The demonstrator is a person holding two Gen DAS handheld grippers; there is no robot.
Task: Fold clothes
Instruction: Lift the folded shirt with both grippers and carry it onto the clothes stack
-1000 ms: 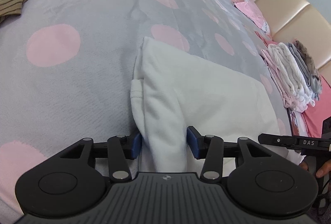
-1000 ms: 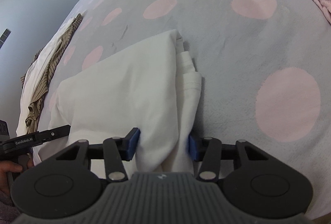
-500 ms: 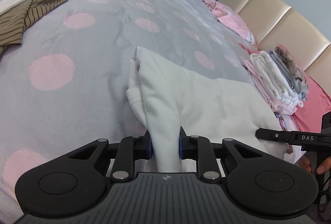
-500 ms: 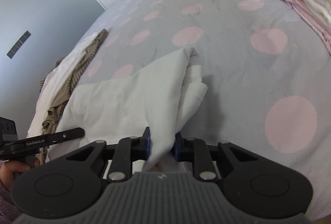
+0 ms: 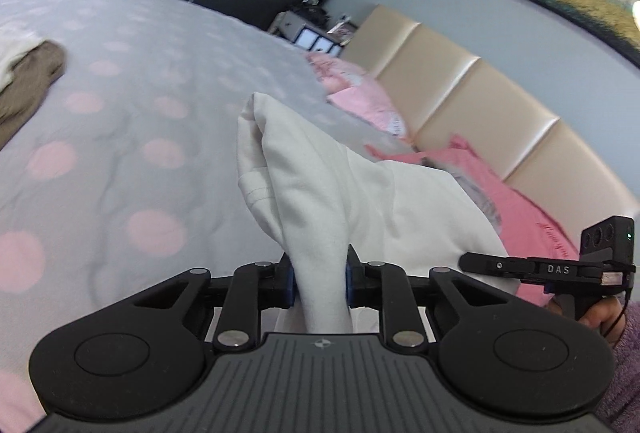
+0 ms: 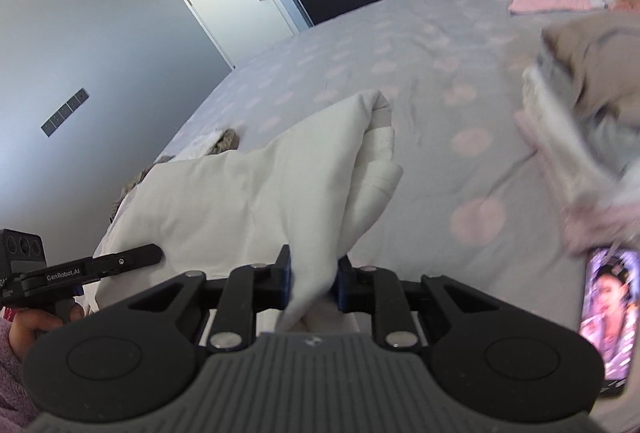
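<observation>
White fleece garment [image 5: 340,193] held between two grippers above the grey bedspread with pink dots [image 5: 120,105].

The left gripper [image 5: 319,279] and right gripper [image 6: 314,279] each pinch one near corner; the cloth's long axis runs sideways between them, its free end draping forward, so neither hand is nearer the fold line.

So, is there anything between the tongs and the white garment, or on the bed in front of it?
No. Both the left tongs and right tongs already pinch the white cotton garment. The grey, pink-dotted bedspread directly ahead looks free of other clothes.
</observation>
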